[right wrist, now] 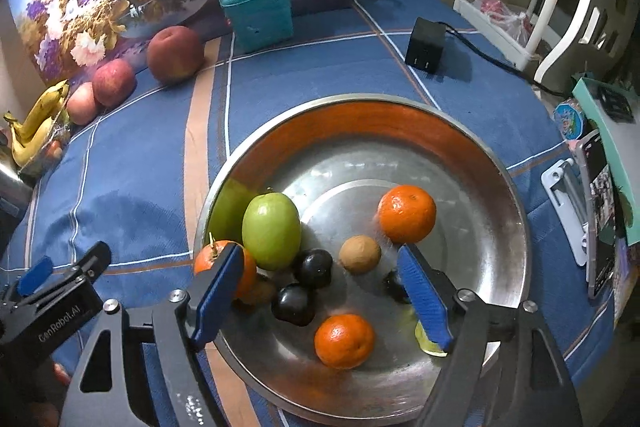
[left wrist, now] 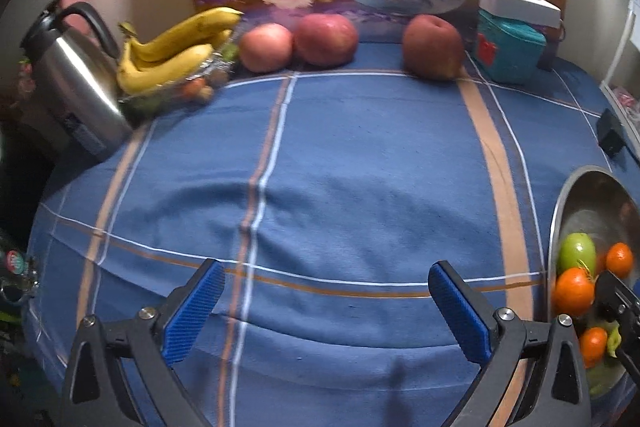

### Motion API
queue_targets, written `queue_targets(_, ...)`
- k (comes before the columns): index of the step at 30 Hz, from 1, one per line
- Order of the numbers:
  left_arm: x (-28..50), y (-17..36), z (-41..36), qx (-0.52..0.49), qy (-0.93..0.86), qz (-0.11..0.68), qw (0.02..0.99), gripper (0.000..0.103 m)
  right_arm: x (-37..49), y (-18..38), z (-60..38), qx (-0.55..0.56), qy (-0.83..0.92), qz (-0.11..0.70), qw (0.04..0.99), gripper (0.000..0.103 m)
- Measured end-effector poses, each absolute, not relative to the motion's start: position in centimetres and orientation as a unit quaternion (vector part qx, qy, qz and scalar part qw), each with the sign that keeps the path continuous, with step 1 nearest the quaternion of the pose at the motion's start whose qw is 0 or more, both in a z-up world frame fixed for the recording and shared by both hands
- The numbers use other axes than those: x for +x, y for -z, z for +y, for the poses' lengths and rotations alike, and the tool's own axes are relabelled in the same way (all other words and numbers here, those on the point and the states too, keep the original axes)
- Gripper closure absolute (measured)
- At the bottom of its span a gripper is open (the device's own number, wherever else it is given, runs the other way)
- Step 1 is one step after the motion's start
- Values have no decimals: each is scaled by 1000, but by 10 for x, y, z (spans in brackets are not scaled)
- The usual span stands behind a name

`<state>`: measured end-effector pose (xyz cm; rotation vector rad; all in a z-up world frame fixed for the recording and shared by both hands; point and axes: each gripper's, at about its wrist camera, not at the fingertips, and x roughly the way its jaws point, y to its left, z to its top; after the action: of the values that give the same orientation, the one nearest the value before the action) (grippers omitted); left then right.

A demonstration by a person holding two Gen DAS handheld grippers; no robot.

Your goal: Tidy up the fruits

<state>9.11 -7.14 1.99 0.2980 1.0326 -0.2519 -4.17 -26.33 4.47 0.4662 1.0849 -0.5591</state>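
Note:
My right gripper [right wrist: 320, 251] hangs open over a steel bowl [right wrist: 360, 103]. Two dark plums [right wrist: 313, 267] and a brown fruit [right wrist: 360, 254] lie below the gap, and the pads touch nothing. A green apple [right wrist: 271, 231] and three oranges [right wrist: 407, 213] also lie in the bowl, one orange partly hidden behind a finger. My left gripper [left wrist: 325, 269] stands wide open above bare blue cloth, left of the bowl [left wrist: 580, 187], holding nothing. Three red apples [left wrist: 326, 39] and a bunch of bananas [left wrist: 172, 47] sit along the back of the table.
A steel kettle [left wrist: 72, 87] stands at the back left beside the bananas. A teal box [left wrist: 508, 51] with a white lamp on it is at the back right. A black adapter [right wrist: 424, 47] with its cable and a phone [right wrist: 600, 211] lie right of the bowl.

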Motion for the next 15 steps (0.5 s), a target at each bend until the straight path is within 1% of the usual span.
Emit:
queue_targets(2, 90, -21, -66, 138, 112, 486, 856, 0, -43, -46, -261, 218, 255, 498, 799, 21)
queue_targets(4, 88, -22, -63, 140, 101, 483, 858, 0, -44, -47, -258, 217, 252, 493, 804, 10)
queue_targets(7, 83, -22, -60, 163, 71, 475, 862, 0, -44, -48, -251, 204, 250, 490, 810, 9)
queue_targets(11, 78, -22, -54, 159, 66, 473, 864, 0, -44, -50, -242, 194, 245, 488, 815, 9)
queue_targets(15, 68, -22, -50, 177, 50, 471, 862, 0, -47, -51, -232, 186, 240, 488, 819, 9)
